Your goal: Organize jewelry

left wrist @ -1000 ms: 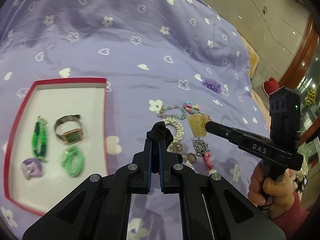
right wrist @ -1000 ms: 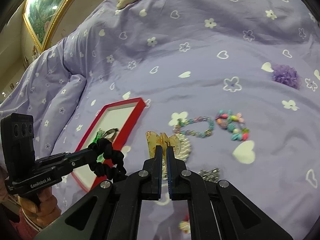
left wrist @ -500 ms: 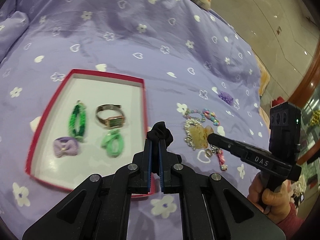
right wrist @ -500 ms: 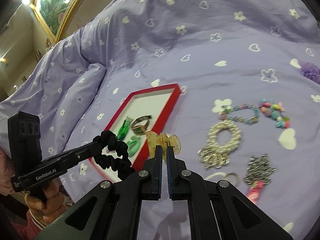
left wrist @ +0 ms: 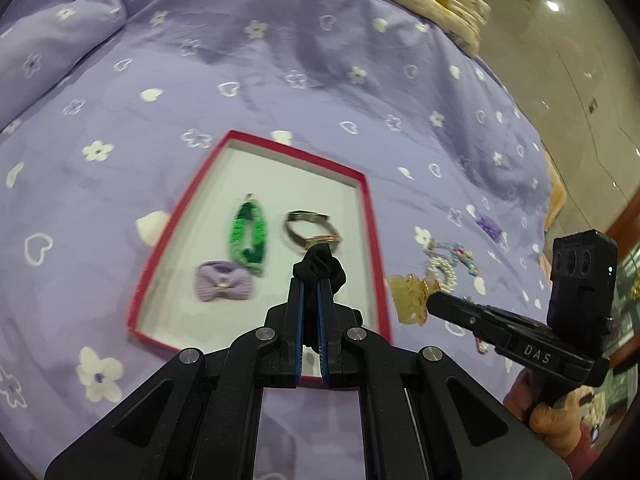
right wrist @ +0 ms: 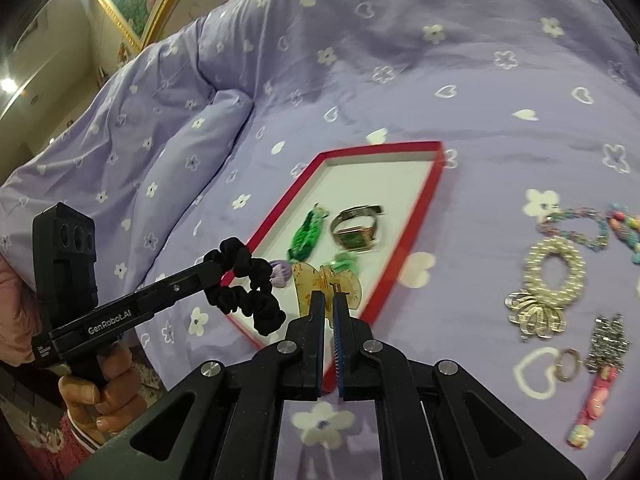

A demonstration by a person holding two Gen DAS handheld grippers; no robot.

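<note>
Black scrunchie (left wrist: 320, 266) — left gripper (left wrist: 311, 292) clamped

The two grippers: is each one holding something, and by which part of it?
The left gripper pinches a black scrunchie at one point of its ring. The right gripper pinches an amber hair claw near its spring hinge.

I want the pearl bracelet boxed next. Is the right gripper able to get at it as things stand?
Probably not yet: the right tongs are shut on the amber hair claw. The pearl bracelet lies uncovered on the bedspread, so the path looks free.
</note>
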